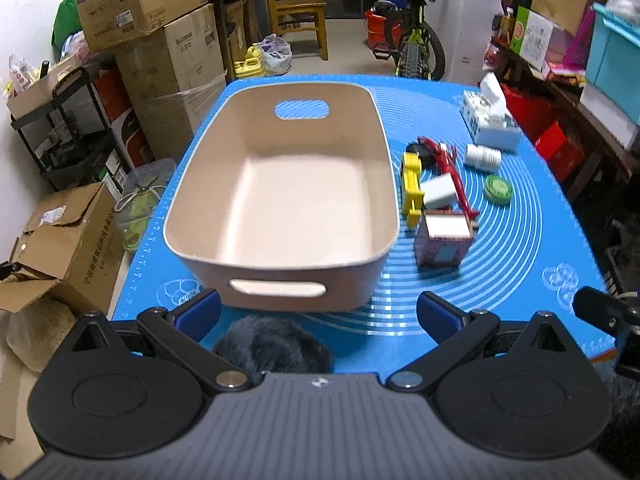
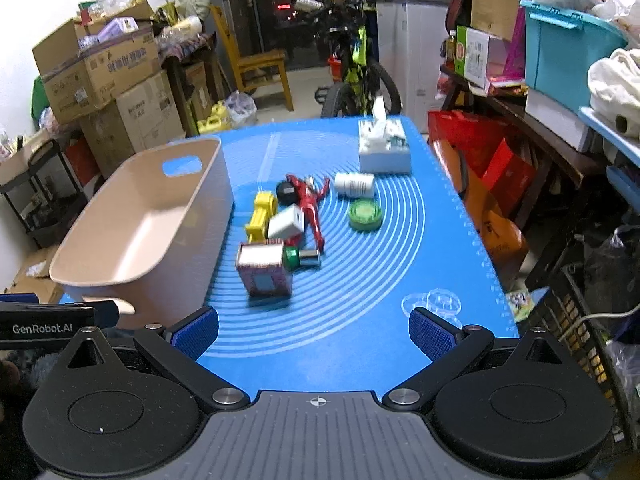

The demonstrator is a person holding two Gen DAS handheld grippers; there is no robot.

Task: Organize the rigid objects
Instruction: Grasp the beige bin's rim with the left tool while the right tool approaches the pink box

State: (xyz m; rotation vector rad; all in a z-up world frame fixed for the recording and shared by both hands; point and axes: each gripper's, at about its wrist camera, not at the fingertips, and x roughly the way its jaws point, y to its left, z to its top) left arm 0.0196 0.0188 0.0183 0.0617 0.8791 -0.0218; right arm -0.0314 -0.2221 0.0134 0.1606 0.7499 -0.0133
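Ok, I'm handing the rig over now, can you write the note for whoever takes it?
Left gripper: open, empty, in front of the bin's near wall.
Right gripper: open, empty, over bare mat, short of the pile.
Bin: empty, on the mat's left.
Pile right of it: yellow toy, red toy, white block, pink box, green-capped piece, green disc, white bottle. Tissue box behind.
Done: nothing binned. Left: everything.

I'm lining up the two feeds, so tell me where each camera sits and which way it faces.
Left wrist: on the open left gripper, facing the empty bin.
Right wrist: on the open right gripper, facing the small items around the pink box; the left gripper's edge shows at its left.
Shared: bin, blue mat, tissue box.
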